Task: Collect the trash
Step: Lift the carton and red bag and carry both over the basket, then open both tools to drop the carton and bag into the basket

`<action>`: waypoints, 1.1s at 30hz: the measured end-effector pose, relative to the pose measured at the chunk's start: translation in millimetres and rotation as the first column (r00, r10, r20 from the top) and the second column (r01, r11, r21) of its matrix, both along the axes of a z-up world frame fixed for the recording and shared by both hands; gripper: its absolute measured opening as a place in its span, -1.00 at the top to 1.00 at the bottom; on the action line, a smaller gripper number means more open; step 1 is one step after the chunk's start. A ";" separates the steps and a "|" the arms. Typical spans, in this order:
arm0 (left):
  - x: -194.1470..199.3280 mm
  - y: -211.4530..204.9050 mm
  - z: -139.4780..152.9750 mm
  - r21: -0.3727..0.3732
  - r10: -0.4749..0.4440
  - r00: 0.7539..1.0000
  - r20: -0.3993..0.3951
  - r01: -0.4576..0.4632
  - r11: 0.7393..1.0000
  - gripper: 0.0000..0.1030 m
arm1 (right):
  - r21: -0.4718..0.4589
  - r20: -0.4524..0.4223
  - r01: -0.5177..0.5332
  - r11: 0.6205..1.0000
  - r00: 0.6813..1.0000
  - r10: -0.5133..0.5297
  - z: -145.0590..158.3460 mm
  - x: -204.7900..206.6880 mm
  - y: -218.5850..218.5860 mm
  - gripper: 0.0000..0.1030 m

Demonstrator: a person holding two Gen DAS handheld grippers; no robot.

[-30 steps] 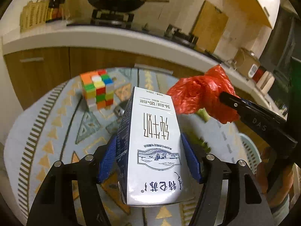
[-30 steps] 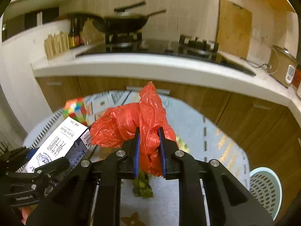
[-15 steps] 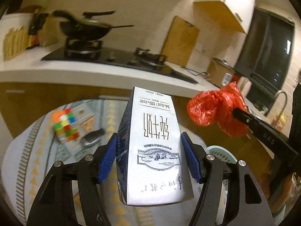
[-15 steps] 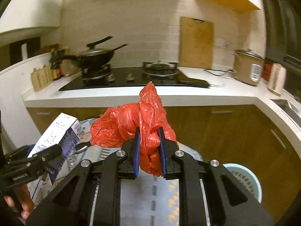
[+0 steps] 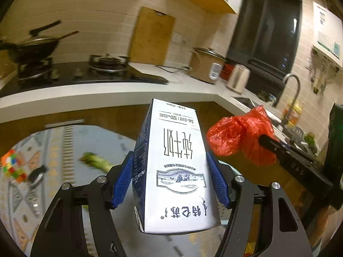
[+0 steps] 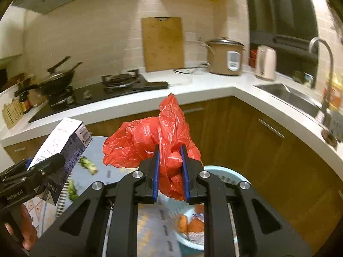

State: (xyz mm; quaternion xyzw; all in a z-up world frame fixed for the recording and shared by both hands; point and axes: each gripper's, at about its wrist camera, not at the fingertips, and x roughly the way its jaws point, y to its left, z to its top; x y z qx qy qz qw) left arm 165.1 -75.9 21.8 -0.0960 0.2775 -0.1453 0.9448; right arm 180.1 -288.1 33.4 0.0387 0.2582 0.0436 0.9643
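Note:
My left gripper (image 5: 169, 167) is shut on a white and dark blue milk carton (image 5: 173, 162), held up in the air; the carton also shows at the left of the right wrist view (image 6: 64, 143). My right gripper (image 6: 170, 167) is shut on a crumpled red plastic bag (image 6: 150, 141), also seen in the left wrist view (image 5: 240, 137). A pale blue trash basket (image 6: 223, 171) sits on the floor right under the right gripper, with orange scraps inside. Green vegetable scraps (image 5: 96, 162) lie on the patterned table (image 5: 57, 145).
A Rubik's cube (image 5: 12, 169) and a small dark object (image 5: 37, 174) lie at the table's left. Wooden cabinets (image 6: 268, 150) and a white counter (image 6: 203, 90) with stove, rice cooker, kettle and sink (image 6: 287, 96) curve behind and to the right.
Both grippers have swung right, away from the table, each with its load still held. The trash basket now lies directly below the right gripper.

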 end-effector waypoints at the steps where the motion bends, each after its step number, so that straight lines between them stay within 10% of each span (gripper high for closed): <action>1: 4.1 -8.8 -1.9 0.001 -0.017 1.000 -0.004 0.017 1.000 -0.24 | 0.005 -0.006 0.011 1.000 1.000 -0.011 -2.4 -0.3 -7.0 0.71; 29: 98.1 -146.2 -118.7 0.005 -0.278 0.924 -0.263 0.290 0.957 -0.26 | 0.080 -0.385 0.218 0.973 0.907 -0.172 -147.1 55.5 -109.4 0.64; 33: 101.4 -139.1 -119.8 -0.015 -0.265 0.927 -0.267 0.271 0.963 -0.51 | 0.095 -0.399 0.212 0.973 0.903 -0.158 -151.9 59.9 -109.8 0.41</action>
